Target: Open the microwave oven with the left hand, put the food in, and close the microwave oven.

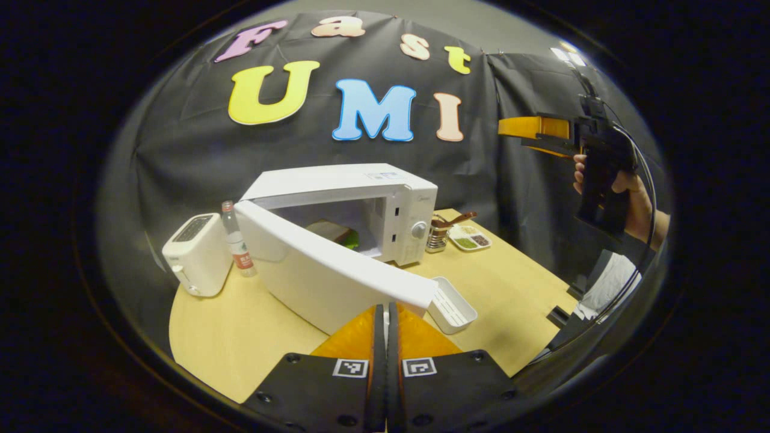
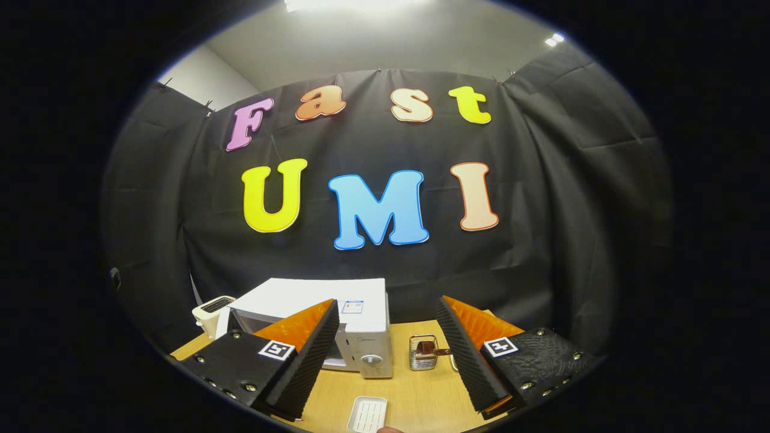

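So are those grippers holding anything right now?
No. The left gripper is shut on nothing, by the door; the right gripper is open.

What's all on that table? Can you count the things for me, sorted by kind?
Kitchen appliances: 2, the microwave oven with its door open, and a toaster
Bottles: 1, the bottle
Trays and dishes: 2, the white tray and a sectioned dish
Metal holders: 1, the wire holder
Food: 1, the food inside the oven
Total: 7
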### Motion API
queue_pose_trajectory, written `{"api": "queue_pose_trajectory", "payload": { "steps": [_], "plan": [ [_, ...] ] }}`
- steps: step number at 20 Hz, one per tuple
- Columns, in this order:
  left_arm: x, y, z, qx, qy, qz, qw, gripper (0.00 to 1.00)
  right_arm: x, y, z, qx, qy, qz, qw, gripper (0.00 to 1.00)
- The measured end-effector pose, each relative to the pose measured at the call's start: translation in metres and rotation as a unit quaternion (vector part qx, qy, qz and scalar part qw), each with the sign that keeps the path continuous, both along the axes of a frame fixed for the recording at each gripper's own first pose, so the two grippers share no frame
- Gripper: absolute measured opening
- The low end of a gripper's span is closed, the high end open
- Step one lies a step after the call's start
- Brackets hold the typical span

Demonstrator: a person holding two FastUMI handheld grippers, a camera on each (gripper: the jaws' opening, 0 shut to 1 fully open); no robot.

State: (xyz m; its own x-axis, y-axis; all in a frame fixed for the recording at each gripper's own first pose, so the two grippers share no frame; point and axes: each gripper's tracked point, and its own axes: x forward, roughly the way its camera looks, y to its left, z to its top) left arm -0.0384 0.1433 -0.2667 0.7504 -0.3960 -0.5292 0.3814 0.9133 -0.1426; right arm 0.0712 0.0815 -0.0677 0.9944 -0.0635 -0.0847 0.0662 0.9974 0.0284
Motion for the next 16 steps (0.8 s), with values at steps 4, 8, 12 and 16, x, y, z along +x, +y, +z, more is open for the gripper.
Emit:
{"api": "queue_pose_trajectory", "payload": {
  "steps": [4, 8, 12, 16],
  "plan": [
    [0.021, -0.024, -0.003, -0.011, -0.007, -0.007, 1.000, 0.07, 0.000, -0.016, -0.004, 0.011, 0.007, -0.016, 1.000, 0.99],
    [0.045, -0.044, -0.006, -0.019, -0.011, -0.010, 1.000, 0.07, -0.001, -0.030, -0.002, 0.030, 0.008, -0.034, 0.999, 0.98],
    [0.073, -0.066, -0.008, -0.026, -0.018, -0.020, 0.999, 0.07, -0.002, -0.041, -0.002, 0.020, 0.009, -0.041, 0.999, 0.98],
    [0.102, -0.084, -0.010, -0.049, -0.016, -0.013, 0.999, 0.07, -0.008, -0.055, -0.003, 0.020, 0.010, -0.053, 0.998, 0.98]
  ]
}}
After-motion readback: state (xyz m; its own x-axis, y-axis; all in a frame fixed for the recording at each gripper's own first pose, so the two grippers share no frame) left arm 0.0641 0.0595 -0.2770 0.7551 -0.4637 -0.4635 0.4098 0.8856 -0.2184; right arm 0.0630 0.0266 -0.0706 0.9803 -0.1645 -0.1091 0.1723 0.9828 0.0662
